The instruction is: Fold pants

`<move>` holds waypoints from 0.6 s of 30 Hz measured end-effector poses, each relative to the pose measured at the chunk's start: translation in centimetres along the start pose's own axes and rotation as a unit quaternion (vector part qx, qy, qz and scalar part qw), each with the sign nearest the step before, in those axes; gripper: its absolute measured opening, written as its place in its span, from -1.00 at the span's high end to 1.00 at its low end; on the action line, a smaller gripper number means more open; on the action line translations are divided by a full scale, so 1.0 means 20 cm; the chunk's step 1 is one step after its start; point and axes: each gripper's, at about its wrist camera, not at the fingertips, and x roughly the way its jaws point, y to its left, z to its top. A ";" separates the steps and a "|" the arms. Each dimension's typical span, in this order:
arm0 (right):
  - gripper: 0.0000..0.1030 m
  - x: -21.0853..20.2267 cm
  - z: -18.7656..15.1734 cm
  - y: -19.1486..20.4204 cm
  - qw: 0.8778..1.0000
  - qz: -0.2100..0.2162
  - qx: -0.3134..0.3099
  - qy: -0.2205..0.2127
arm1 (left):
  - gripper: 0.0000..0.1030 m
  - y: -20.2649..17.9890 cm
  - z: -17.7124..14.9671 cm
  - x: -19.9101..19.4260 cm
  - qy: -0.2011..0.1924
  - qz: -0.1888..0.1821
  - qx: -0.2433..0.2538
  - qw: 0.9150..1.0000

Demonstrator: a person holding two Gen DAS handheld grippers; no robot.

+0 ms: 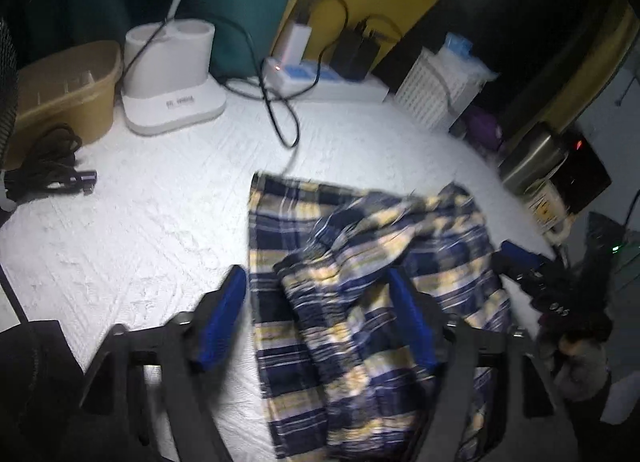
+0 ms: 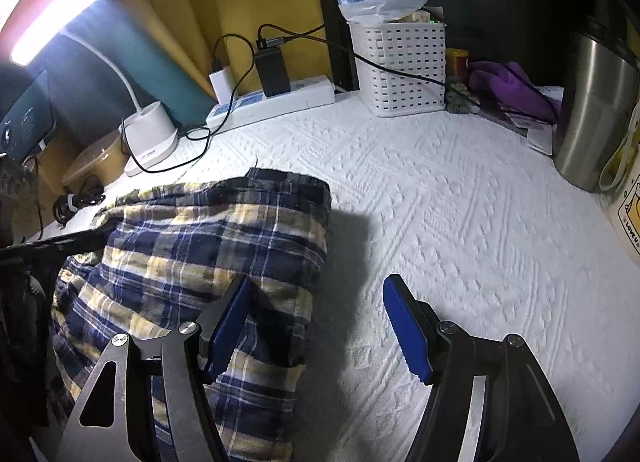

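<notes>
The left gripper stands with its blue pads wide apart over a raised, rumpled fold of the plaid pants, gripping nothing; the right gripper is likewise spread wide and empty, its left pad lying against the right edge of the pants and its right pad above bare cloth. The pants, checked in navy, cream and white, lie bunched on the white textured table cover, one layer thrown over another, with a straight hem-like edge toward the back; the left wrist view is blurred, so the exact folds there are hard to read. Behind the pants a black cable loops across the cover to a white power strip holding a white charger and a black adapter. To the left stands a white lamp base, its lit head glaring in the right wrist view, beside a tan bowl and a coiled black cord. To the right sit a white perforated basket, purple fabric and a steel container.
</notes>
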 end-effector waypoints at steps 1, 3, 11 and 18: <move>-0.35 0.00 0.01 0.00 1.000 0.000 0.000 -0.002 | -0.67 -0.01 0.00 0.00 -0.004 -0.003 0.005 1.000; -0.35 0.00 0.02 0.00 1.000 0.001 0.000 -0.004 | -0.68 -0.02 0.00 0.03 0.010 -0.006 0.010 1.000; -0.67 0.00 0.06 0.00 1.000 0.014 -0.008 -0.007 | -0.69 -0.01 -0.03 0.14 0.041 0.003 0.012 0.999; -0.67 0.03 0.03 -0.05 1.000 0.017 0.003 0.000 | -0.69 -0.07 -0.04 0.16 0.047 -0.009 0.039 0.998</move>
